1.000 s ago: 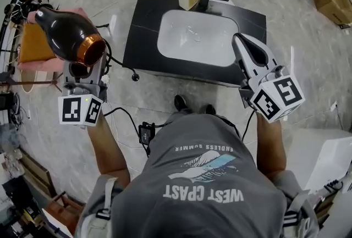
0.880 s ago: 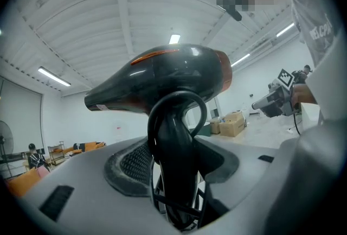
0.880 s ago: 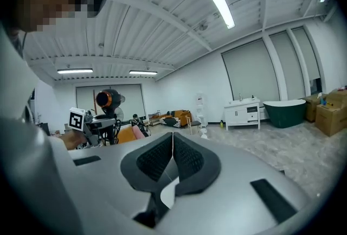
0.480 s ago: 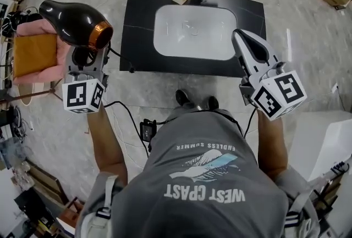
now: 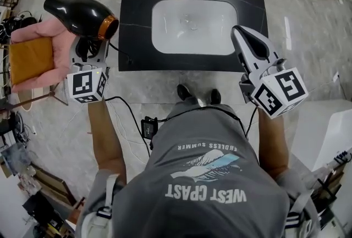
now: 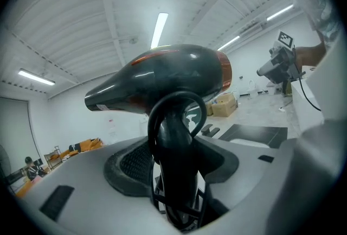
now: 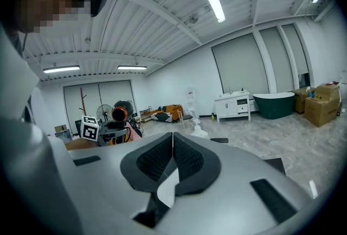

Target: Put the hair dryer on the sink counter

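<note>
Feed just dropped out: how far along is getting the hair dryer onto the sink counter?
Done: the left gripper grips the hair dryer by its handle, off the ground. In hand: it hangs left of the sink counter. Left: move it over the counter, set it down, release. The right gripper is shut, empty.

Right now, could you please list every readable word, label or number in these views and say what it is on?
"ENDLESS SUMMER": person's shirt, upside down in the head view.
"WEST COAST" (the O stylised): same shirt, larger print.
Small sticker on the hair dryer: too blurred to read.
</note>
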Available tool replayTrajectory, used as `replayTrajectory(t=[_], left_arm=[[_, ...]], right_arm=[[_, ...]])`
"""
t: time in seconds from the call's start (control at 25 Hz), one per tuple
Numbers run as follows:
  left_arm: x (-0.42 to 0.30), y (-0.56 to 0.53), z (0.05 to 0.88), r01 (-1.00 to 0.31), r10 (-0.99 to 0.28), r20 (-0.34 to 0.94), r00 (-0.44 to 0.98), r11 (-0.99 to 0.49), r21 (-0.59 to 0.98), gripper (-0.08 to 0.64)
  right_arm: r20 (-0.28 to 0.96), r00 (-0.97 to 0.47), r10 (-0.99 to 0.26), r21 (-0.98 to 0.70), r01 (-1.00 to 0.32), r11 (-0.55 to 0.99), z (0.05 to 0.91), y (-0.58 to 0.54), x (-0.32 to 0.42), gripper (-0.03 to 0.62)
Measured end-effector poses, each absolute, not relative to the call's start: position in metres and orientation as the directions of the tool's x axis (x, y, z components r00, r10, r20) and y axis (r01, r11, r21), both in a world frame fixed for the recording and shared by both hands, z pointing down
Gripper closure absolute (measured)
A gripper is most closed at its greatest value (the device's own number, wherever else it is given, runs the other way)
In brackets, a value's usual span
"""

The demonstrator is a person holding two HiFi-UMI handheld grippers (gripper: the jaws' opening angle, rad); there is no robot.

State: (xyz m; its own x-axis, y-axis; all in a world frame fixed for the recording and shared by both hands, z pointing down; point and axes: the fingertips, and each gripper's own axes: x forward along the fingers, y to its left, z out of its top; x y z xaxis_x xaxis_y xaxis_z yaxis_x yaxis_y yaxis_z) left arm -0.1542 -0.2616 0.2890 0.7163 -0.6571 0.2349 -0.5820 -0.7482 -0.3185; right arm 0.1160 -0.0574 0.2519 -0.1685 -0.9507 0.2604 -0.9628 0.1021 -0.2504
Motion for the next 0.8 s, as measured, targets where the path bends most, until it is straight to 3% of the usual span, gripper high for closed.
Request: replayTrajectory(t=[0.8], left_arm=[[-0.139, -0.296, 0.417, -0.465, -0.560, 0.466, 0.685, -0.828, -0.312, 0.318]], right_arm=[[0.321, -0.140, -0.937, -0.293, -0.955, 0.042, 0.283, -0.064, 0.112, 0.563]])
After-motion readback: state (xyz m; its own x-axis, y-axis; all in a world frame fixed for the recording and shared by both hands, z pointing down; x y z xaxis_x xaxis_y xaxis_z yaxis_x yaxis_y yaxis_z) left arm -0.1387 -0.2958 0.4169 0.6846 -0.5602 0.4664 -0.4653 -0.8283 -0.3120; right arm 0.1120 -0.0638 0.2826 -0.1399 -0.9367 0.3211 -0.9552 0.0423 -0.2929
